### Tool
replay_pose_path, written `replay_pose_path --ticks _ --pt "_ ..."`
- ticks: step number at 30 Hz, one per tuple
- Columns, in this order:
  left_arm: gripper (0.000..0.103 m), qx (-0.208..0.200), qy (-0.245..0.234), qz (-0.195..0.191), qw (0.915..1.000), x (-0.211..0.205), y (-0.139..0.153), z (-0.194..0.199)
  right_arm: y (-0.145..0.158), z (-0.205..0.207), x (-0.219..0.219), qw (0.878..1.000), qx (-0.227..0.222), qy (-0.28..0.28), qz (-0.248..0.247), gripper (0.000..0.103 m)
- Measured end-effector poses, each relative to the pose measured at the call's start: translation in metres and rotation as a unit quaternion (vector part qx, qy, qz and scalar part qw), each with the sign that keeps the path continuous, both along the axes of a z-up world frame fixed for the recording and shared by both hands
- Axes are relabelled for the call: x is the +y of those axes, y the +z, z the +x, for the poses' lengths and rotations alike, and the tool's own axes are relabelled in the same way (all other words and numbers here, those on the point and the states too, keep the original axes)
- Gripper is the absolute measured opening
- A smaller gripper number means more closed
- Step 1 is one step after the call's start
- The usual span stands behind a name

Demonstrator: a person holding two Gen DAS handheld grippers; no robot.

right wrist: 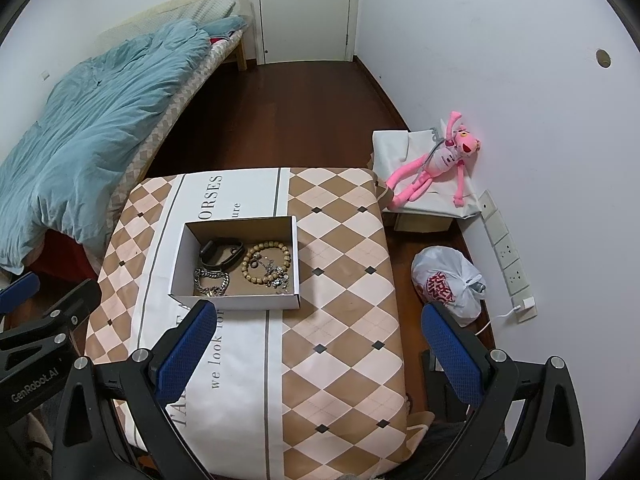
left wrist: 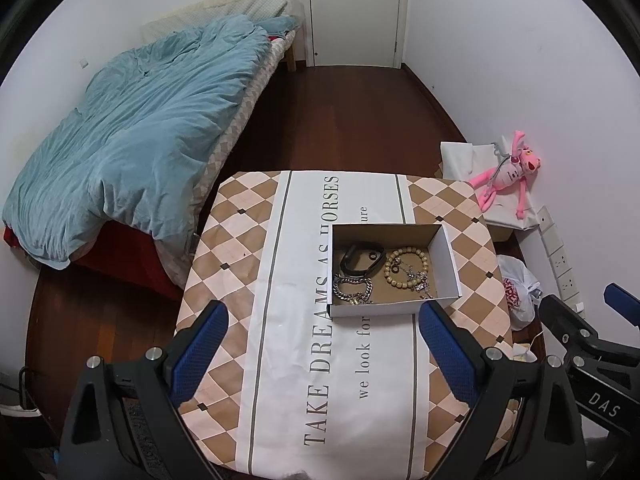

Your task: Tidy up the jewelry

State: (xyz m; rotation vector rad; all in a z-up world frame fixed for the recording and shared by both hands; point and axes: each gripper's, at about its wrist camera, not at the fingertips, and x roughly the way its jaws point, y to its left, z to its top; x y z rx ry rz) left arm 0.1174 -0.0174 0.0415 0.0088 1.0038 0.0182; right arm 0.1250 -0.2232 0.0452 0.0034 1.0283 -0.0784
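An open white cardboard box (left wrist: 447,258) (right wrist: 182,256) sits on the patterned tablecloth (left wrist: 304,360) (right wrist: 340,320). Inside lie a black band (left wrist: 362,262) (right wrist: 222,254), a wooden bead bracelet (left wrist: 406,266) (right wrist: 266,262), a silver chain bracelet (left wrist: 354,286) (right wrist: 212,280) and small silver pieces (right wrist: 280,278). My left gripper (left wrist: 324,328) is open and empty, held above the table in front of the box. My right gripper (right wrist: 320,328) is open and empty, to the right of the box. Each gripper shows at the edge of the other's view.
A bed with a blue duvet (left wrist: 152,128) (right wrist: 92,120) stands to the left. A pink plush toy (right wrist: 436,160) lies on a covered box by the right wall. A white plastic bag (right wrist: 450,284) and a power strip (right wrist: 508,256) are on the floor. A white door (left wrist: 354,12) is at the back.
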Motion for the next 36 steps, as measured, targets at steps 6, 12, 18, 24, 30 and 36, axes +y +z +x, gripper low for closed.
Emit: replay_pose_path --ticks 6,12,18,24,30,36 --pt "0.097 0.0 0.0 0.002 1.0 0.0005 -0.0013 -0.0006 -0.0004 -0.0007 -0.0012 1.0 0.001 0.002 -0.002 0.103" --pt "0.097 -0.002 0.0 0.002 1.0 0.0018 -0.0025 -0.0022 0.0014 -0.0004 0.0013 1.0 0.0 0.006 -0.001 0.103" --pt "0.097 -0.003 0.0 0.001 1.0 0.0036 -0.0028 -0.0034 0.0025 0.0003 0.0032 1.0 -0.001 0.008 -0.002 0.103" --pt "0.097 -0.004 0.002 0.002 1.0 0.0033 -0.0022 -0.0035 0.0025 0.0004 0.0025 1.0 -0.001 0.008 0.001 0.103" --pt "0.097 -0.006 0.002 0.003 1.0 0.0038 -0.0013 -0.0035 0.0025 0.0007 0.0032 1.0 0.0 0.008 -0.001 0.103" --pt "0.097 -0.006 0.002 0.002 1.0 0.0047 -0.0004 -0.003 0.0014 0.001 0.0042 1.0 -0.002 0.007 -0.001 0.103"
